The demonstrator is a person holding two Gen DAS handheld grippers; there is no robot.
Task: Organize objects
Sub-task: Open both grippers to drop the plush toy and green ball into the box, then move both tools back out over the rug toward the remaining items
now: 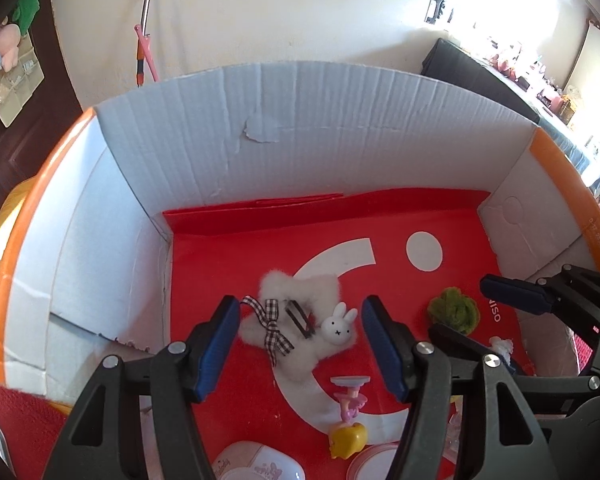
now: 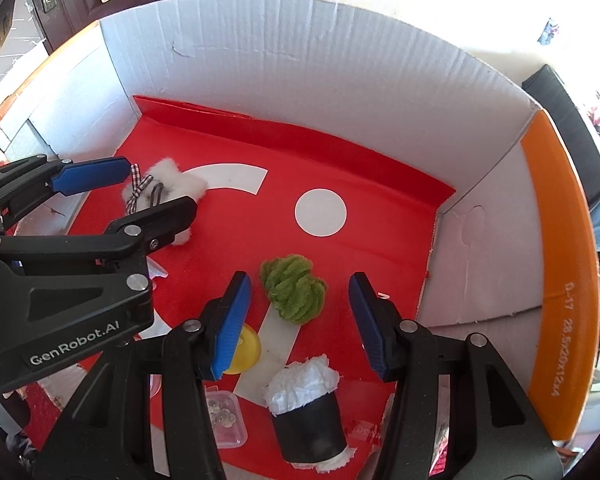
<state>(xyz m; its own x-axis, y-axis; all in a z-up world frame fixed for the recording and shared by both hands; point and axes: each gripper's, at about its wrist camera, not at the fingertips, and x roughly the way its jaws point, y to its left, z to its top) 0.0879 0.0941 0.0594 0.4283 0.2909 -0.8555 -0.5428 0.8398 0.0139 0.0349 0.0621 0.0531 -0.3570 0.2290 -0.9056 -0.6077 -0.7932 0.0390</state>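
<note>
Placement step, judged: both grippers over cardboard box (image 2: 340, 60). Left gripper (image 1: 300, 344) jaws apart, empty, fluffy star clip (image 1: 296, 320) between them. Right gripper (image 2: 298, 320) jaws apart, green yarn ball (image 2: 294, 294) lying free at 12 o'clock. Next: lift clear, fetch another item.

"GenRobot.AI" marks the left gripper (image 2: 156, 200); "D-17" the cardboard box (image 2: 560, 280).
</note>
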